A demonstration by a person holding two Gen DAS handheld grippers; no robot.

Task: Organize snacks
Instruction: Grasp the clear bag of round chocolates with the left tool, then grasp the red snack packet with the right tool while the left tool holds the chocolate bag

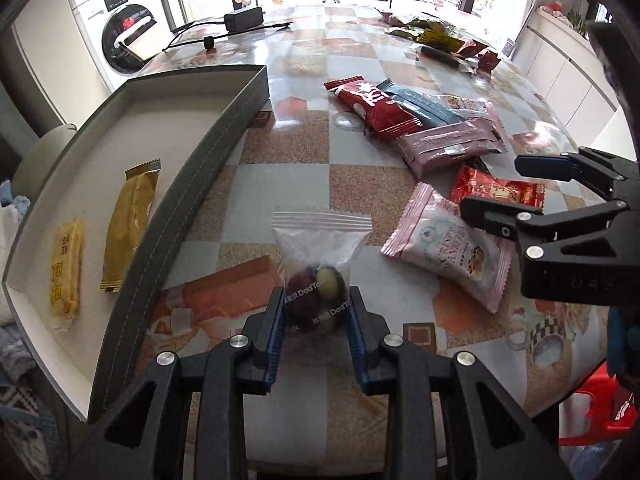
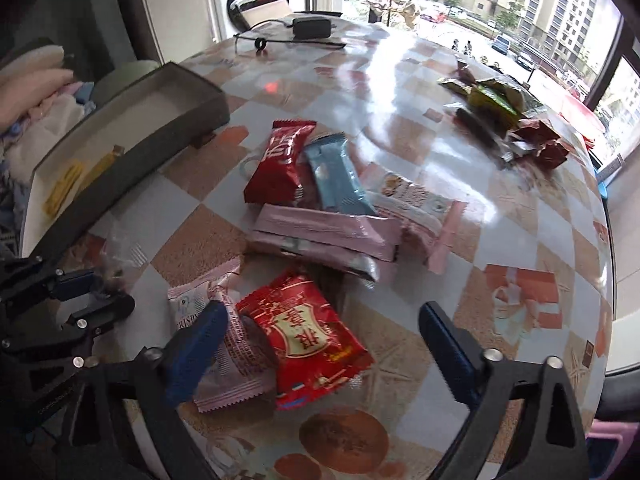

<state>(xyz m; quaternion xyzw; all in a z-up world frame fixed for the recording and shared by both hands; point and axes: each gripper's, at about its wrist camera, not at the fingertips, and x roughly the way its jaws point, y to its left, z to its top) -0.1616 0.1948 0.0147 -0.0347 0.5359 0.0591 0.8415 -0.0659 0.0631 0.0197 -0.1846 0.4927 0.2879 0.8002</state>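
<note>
Left gripper [image 1: 316, 320] grasps zip bag [image 1: 320, 264]; right gripper [image 2: 320, 344] approaches red packet [image 2: 308, 332].

Left jaws are closed on the bag's lower end on the surface, long axis pointing away, seal farthest. Next: lift into tray [image 1: 176, 168], likely. Right jaws spread wide, empty, over the packet.

The right gripper's blue fingertip [image 2: 196, 344] covers part of the pink packet [image 2: 232, 364]; its print is unreadable.

Close wrist views, shared table [image 1: 304, 152]
</note>
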